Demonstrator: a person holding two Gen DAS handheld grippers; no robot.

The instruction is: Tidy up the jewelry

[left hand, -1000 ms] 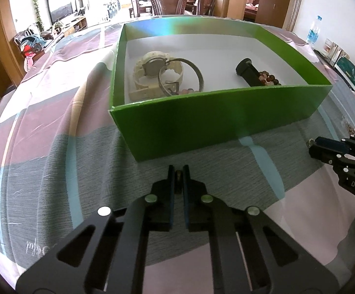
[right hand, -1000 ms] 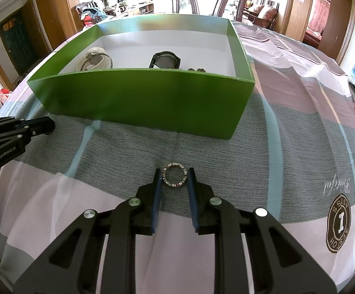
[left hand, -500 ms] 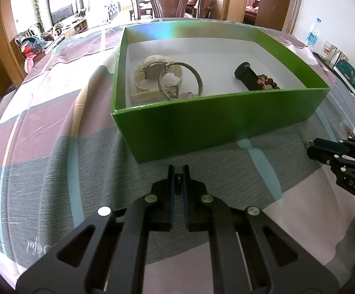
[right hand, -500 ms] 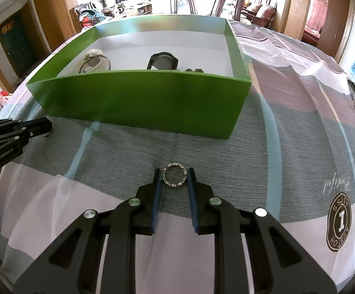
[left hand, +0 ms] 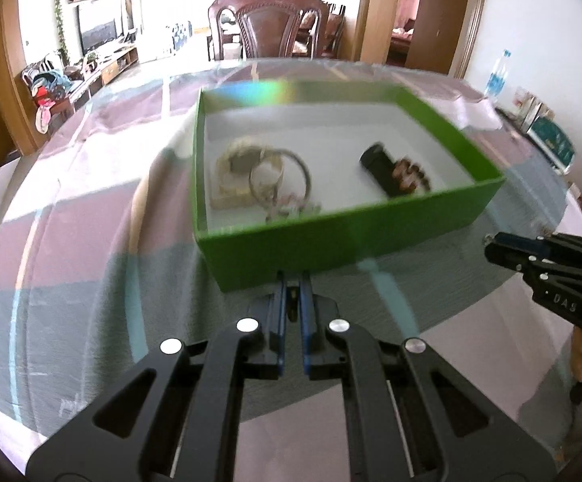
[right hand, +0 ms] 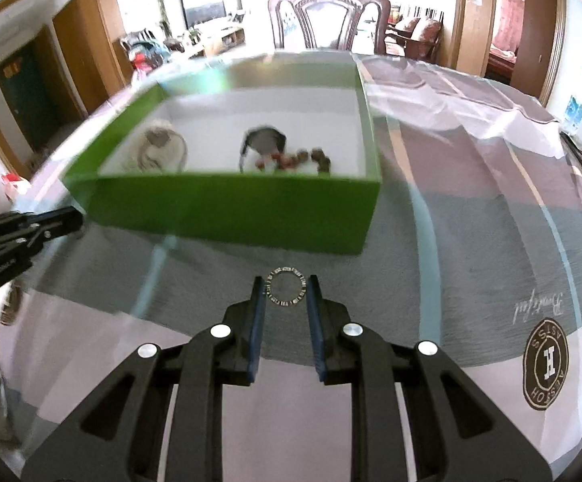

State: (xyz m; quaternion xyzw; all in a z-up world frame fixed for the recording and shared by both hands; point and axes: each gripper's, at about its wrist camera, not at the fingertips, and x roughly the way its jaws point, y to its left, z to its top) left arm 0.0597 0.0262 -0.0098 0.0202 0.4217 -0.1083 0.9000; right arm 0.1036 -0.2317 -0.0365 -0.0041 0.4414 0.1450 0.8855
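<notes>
Two claws: I held one black, rigid, blue-padded claw in each hand, both low over the cloth and pointed at the box.
Right claw (right hand: 285,291): pinched a thin metal ring across its width, the pads touching its two sides.
Ring (right hand: 285,291): a flat circular hoop, hollow in the middle, its face marked with small pale blocks; it sat at my fingertips, short of the box's near wall.
Left claw (left hand: 293,291): pads pressed nearly together on a small dark piece (left hand: 291,295), too small and shadowed for me to name.
Green box (right hand: 230,205): smooth green card walls, white floor, rectangular and open-topped; straight ahead of both claws, just beyond the fingertips.
Cream watch (left hand: 236,178): pale, chunky strap, ahead and to the left inside the box, blurred.
Wire hoop (left hand: 280,176): thin grey circle lying over the watch.
Black watch (left hand: 379,164): dark and blocky, ahead to the right inside the box.
Brown beads (left hand: 409,174): small round beads touching the black watch.
Tablecloth (right hand: 471,241): woven fabric in broad grey, mauve and white bands with thin pale blue lines, under both claws.
Round logo (right hand: 545,363): brown printed badge on the cloth, to the right of my right claw.
</notes>
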